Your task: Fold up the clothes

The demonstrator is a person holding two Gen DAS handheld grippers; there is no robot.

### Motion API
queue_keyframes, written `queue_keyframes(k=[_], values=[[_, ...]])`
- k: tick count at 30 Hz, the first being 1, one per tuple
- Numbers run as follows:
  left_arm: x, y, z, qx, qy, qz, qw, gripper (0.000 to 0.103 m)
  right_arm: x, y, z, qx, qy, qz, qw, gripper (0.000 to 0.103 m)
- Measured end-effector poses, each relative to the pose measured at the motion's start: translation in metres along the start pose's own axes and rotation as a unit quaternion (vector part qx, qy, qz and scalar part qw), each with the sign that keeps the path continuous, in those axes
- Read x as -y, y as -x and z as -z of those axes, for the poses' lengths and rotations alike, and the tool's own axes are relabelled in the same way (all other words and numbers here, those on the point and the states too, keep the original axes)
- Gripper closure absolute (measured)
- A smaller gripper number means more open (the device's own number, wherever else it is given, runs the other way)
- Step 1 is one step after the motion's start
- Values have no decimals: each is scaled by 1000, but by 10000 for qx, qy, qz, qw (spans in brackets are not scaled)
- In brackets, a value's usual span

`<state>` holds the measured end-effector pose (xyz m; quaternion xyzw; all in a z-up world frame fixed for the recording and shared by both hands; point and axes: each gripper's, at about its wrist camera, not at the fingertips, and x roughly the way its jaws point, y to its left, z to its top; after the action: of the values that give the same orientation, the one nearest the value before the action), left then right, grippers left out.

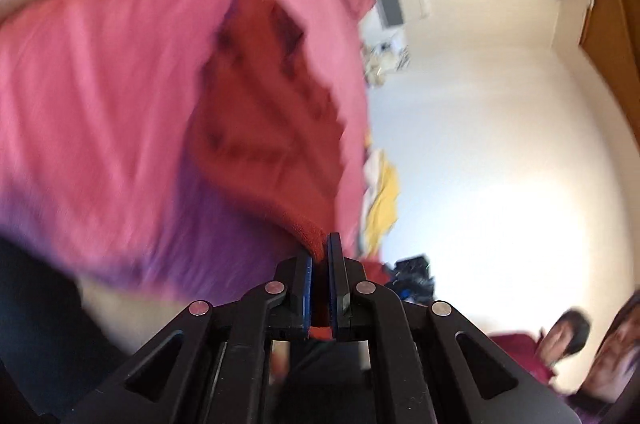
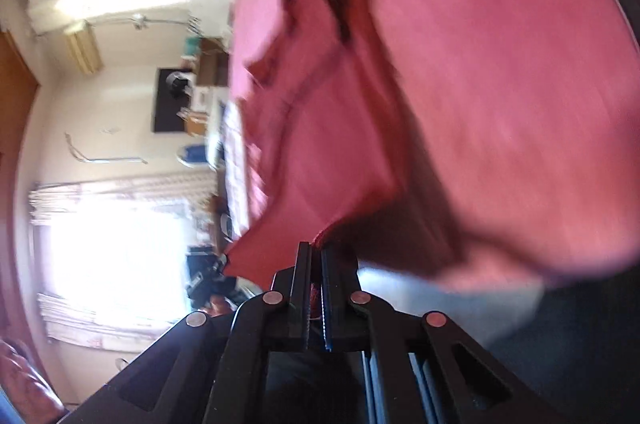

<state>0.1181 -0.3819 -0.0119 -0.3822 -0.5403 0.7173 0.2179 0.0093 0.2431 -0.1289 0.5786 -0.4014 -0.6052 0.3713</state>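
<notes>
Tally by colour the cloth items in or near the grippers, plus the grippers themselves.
Dark red garment: 1, pinched by both hand-held grippers
Pink sheet: 1, behind the garment
Yellow cloth: 1, in the background
Black hand-held grippers: 2, left and right
Total: 5
</notes>
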Motion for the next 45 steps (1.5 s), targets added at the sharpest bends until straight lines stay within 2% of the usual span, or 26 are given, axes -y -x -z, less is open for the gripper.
queue_keyframes(k=[3,7,11,14,16,18,21,22,23,24,25,26,27,29,31,32,33,34,35,36,38,40,43,45], values=[[14,-13,-51,285,288,269,9988,97,-24,-1,-48,272,115,-137,9995,100],[12,-45,-123,599,678,322,9954,97,-40,-8,-124,695,-109,-400,9967,100],[-4,-89,-197,810,1028,163,9913,97,-46,-25,-205,1048,-368,-405,9930,100],[-26,-120,-230,845,1287,85,9880,96,-39,-44,-248,1160,-591,-337,9909,100],[-43,-136,-250,827,1492,-60,9853,96,-27,-63,-276,1180,-803,-145,9897,100],[-61,-154,-260,848,1665,-267,9820,96,-13,-80,-291,1139,-993,7,9885,100],[-77,-167,-268,783,1792,-203,9805,94,5,-94,-304,1125,-1217,101,9861,100],[-79,-169,-270,743,1788,-208,9809,84,10,-96,-307,1166,-1308,91,9845,100],[-82,-169,-271,706,1845,-214,9801,67,16,-95,-309,1262,-1377,109,9823,96],[-86,-168,-272,674,1914,-205,9790,59,21,-94,-311,1369,-1440,134,9800,94],[-90,-165,-273,682,2070,-88,9759,52,26,-92,-313,1496,-1503,132,9772,82],[-93,-158,-273,709,2246,90,9718,50,32,-87,-315,1665,-1598,39,9730,77],[-95,-150,-273,805,2427,258,9664,48,34,-81,-316,1842,-1657,-51,9688,77],[-89,-130,-273,1035,2494,346,9622,42,32,-62,-314,2370,-1583,-137,9584,77],[-73,-111,-270,1240,2097,454,9688,40,16,-47,-306,2556,-1141,-203,9598,76],[-59,-107,-267,1211,1698,441,9770,37,3,-48,-301,2301,-713,-192,9704,76],[-43,-108,-260,985,1226,238,9873,36,-11,-51,-296,1956,-236,-170,9803,76],[-31,-113,-252,703,846,13,9939,36,-26,-62,-288,1449,207,4,9892,76],[-20,-125,-244,378,486,-184,9979,36,-37,-80,-277,799,576,272,9948,76],[-14,-143,-234,14,323,-230,9992,36,-42,-96,-267,320,774,420,9956,76],[-3,-179,-215,-705,13,-303,9971,36,-39,-130,-250,-320,824,455,9950,76],[-2,-216,-200,-1185,10,-263,9926,36,-32,-163,-242,-718,738,336,9941,76],[-9,-255,-195,-1587,-143,-812,9839,36,-23,-205,-249,-1018,558,304,9928,76],[-10,-268,-209,-1670,-55,-924,9816,36,-27,-226,-261,-1213,636,371,9899,76]])
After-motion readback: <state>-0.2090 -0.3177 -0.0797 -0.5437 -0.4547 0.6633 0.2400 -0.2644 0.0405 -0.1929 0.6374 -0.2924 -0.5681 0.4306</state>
